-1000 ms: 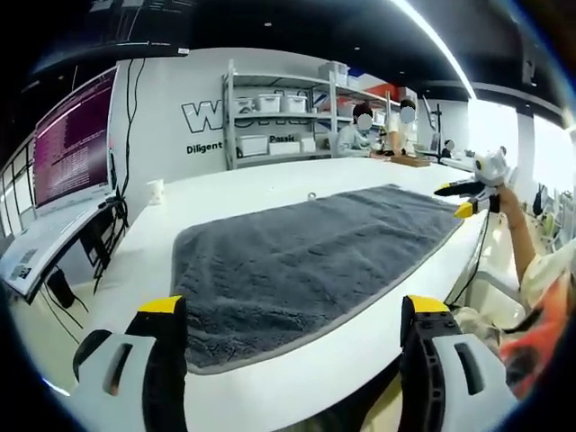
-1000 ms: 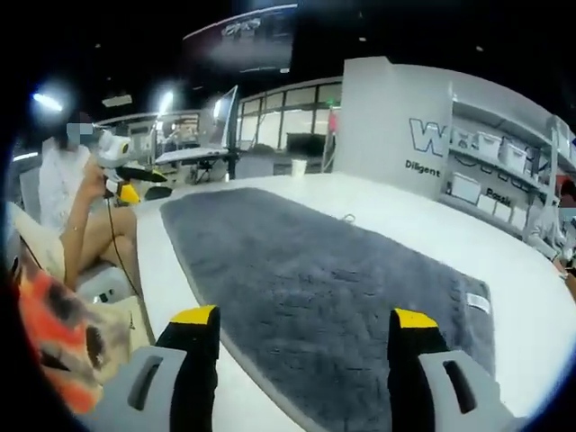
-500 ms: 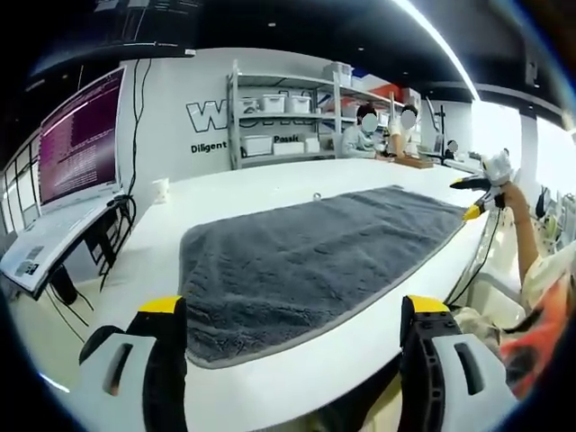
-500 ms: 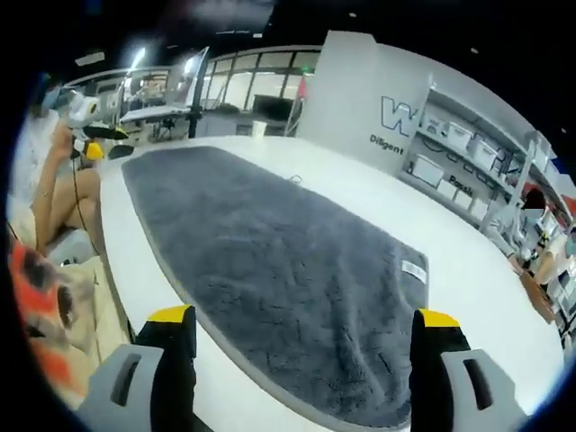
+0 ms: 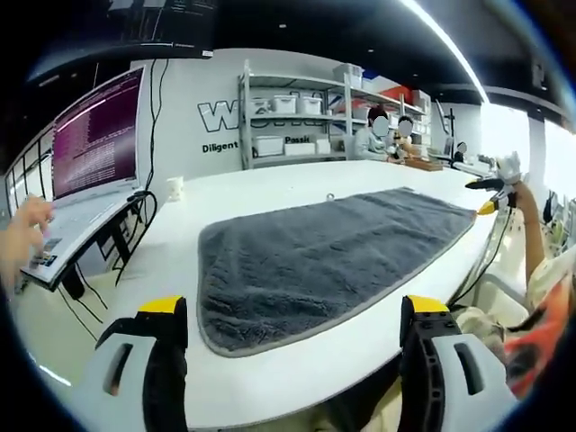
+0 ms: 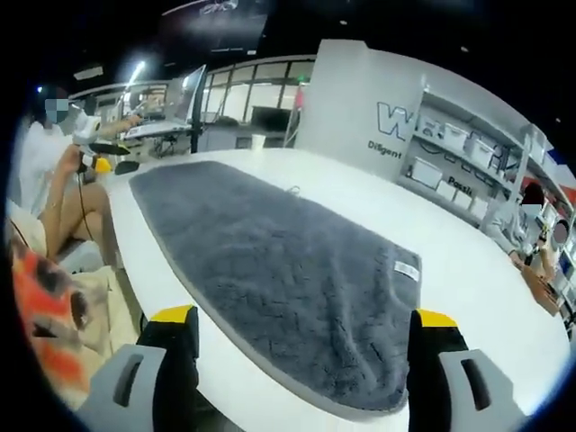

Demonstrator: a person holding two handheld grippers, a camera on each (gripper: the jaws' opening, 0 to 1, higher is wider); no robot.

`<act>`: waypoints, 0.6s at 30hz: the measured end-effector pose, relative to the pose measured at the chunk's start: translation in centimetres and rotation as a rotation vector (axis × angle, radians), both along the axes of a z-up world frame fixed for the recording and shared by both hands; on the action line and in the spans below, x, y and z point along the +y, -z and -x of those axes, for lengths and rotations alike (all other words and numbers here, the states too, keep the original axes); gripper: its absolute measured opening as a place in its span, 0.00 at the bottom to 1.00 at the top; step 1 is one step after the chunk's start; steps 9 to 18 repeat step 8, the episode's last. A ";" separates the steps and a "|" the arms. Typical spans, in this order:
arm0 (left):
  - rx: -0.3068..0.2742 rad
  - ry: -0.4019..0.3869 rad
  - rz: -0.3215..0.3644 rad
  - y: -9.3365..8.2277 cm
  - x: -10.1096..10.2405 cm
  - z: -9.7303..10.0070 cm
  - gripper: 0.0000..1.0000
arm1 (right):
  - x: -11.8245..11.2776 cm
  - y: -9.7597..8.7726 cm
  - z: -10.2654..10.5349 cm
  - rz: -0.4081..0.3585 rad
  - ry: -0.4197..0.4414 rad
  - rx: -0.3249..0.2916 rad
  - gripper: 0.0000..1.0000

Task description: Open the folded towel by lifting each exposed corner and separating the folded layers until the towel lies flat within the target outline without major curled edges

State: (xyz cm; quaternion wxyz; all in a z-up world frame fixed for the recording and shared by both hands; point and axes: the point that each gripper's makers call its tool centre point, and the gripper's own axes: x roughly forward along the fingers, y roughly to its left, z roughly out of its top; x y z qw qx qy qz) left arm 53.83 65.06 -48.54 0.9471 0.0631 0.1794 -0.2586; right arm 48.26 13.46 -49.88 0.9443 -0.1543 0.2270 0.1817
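Observation:
A grey towel (image 5: 333, 256) lies spread out in one flat layer on the white table (image 5: 270, 189), its edges even. In the right gripper view the same towel (image 6: 270, 265) shows a small white label (image 6: 407, 269) near its far right corner. My left gripper (image 5: 292, 310) is open and held back from the table's near edge, with nothing between its fingers. My right gripper (image 6: 306, 317) is also open, off the table's edge by the towel's other end. Each gripper appears in the other's view: the right gripper (image 5: 490, 193) and the left gripper (image 6: 102, 151), both in the person's hands.
A large monitor (image 5: 94, 135) and a keyboard tray (image 5: 67, 238) stand left of the table, with a hand (image 5: 22, 236) beside them. A small white object (image 5: 175, 187) sits on the far table edge. Shelves with bins (image 5: 292, 117) and seated people (image 5: 378, 135) are behind.
Both views have shifted a little with the hands. The towel lies as before. A hand has come into the left edge of the left gripper view.

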 end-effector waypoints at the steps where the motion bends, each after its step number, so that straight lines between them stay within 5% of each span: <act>1: 0.001 0.000 -0.001 0.0 0.0 0.0 0.97 | 0.0 0.0 0.0 0.001 0.001 0.001 0.96; 18: 0.001 0.004 -0.001 0.0 -0.1 0.0 0.97 | -0.3 0.0 -0.1 0.008 0.004 -0.004 0.94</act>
